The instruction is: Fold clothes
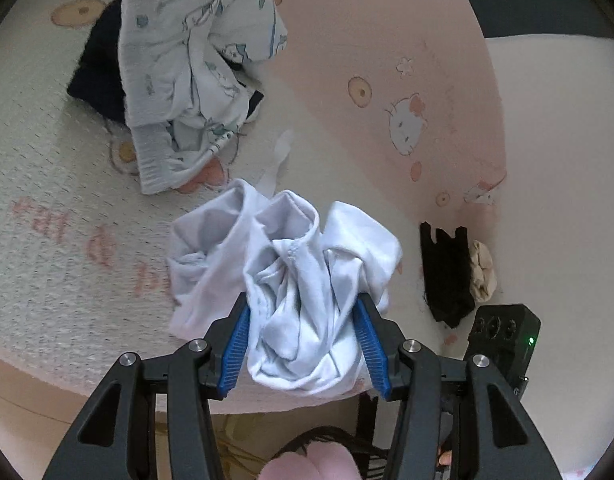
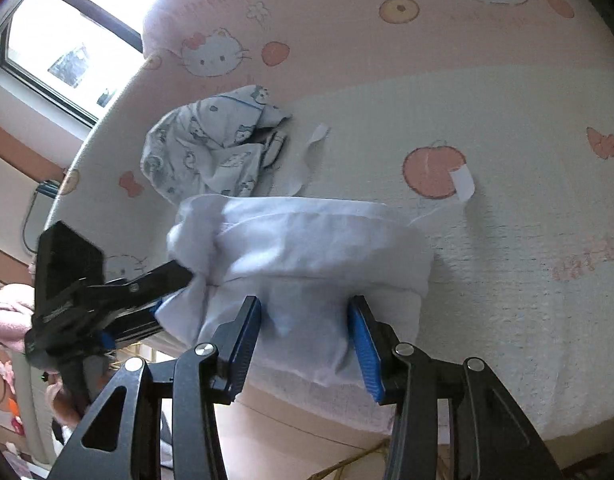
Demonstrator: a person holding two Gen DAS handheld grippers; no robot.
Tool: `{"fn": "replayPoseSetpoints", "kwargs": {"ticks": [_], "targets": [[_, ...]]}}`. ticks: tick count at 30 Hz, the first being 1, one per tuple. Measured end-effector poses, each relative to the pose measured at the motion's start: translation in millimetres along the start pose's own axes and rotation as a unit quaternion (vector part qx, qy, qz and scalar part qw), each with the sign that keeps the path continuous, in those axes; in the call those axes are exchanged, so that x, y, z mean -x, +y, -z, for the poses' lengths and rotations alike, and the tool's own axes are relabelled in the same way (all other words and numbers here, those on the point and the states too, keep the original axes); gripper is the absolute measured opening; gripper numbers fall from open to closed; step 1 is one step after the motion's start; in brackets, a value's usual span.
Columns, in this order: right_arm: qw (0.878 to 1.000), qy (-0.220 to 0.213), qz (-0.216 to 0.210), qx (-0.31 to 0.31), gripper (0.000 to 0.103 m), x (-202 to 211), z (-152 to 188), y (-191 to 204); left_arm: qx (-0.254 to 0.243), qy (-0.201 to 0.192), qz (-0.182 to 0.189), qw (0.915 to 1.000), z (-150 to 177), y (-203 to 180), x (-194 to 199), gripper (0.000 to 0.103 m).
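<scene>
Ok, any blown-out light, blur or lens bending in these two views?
Right wrist view: window overexposed, bed edge bowed by the fisheye. Left wrist view: even light, slight motion blur on the patterned garment; white garment sharp enough.

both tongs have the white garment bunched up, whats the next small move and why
Probably draw the left tongs and right tongs apart to spread the white garment. Both grip it in a crumpled wad above the pink bedcover, with no flat edge to fold yet.
</scene>
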State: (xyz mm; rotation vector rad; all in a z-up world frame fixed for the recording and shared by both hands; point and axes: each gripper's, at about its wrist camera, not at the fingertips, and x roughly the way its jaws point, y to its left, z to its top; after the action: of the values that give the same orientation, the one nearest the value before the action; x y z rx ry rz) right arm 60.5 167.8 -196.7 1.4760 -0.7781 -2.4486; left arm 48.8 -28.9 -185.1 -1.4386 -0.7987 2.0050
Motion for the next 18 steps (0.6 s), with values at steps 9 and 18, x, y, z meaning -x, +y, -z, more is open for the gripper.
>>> {"fn": "replayPoseSetpoints", "kwargs": {"ticks": [9, 18], "targets": [[0.999, -0.006, 0.046, 0.019, 0.044, 1, 2, 8, -0.126, 0.020, -0.095, 0.9872, 15, -51, -1, 0.063], [1.000, -0.015, 0.012, 0.000, 0.054, 13, 3, -4, -0.070, -0.020, -0.138, 0.9878, 10, -15, -4, 0.063]]}}
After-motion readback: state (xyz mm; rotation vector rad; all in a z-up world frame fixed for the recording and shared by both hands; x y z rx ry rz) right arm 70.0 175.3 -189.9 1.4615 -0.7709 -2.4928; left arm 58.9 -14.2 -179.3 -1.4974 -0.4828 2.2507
